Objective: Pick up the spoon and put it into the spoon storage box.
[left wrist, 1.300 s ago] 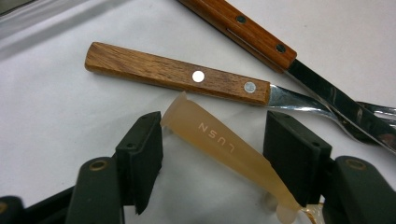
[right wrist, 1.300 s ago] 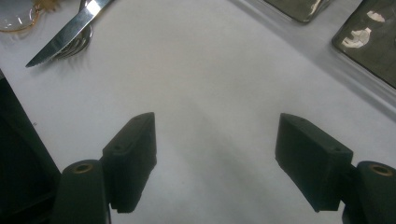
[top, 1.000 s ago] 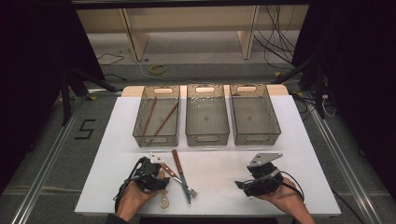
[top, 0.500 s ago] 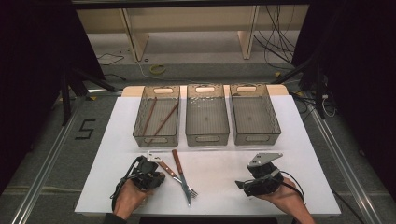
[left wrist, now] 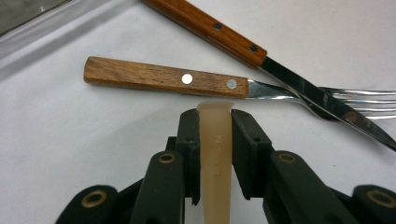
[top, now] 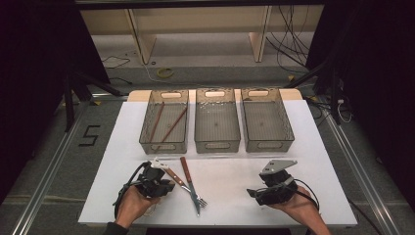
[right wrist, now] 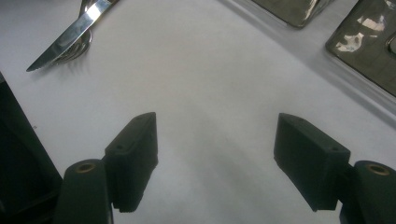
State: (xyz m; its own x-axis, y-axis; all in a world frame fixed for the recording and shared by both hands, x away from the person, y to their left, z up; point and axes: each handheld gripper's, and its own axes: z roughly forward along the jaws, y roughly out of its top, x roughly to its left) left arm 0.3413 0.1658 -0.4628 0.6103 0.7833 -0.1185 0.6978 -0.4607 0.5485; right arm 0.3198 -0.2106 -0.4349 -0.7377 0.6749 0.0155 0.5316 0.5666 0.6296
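My left gripper (top: 166, 187) (left wrist: 215, 114) rests on the white table near its front left. Its jaws have just been closing and are now shut on a cream plastic utensil handle (left wrist: 215, 154), which sticks out just past the pads. Right in front of it lie a wooden-handled fork (left wrist: 163, 78) (top: 171, 175) and a wooden-handled knife (left wrist: 210, 28) (top: 187, 170), crossing at their metal ends. My right gripper (top: 254, 193) (right wrist: 215, 140) sits at the front right, open, with bare table between its fingers.
Three clear grey bins stand in a row at mid-table: the left bin (top: 147, 142) holds two brown sticks (top: 164, 122), while the middle bin (top: 217, 144) and right bin (top: 268, 143) look empty. The knife tip and fork tines (right wrist: 70, 35) lie far left of my right gripper.
The left hand has shifted slightly and its gripper now lies lower over the table beside the fork handle. The right hand, fork and knife have not moved.
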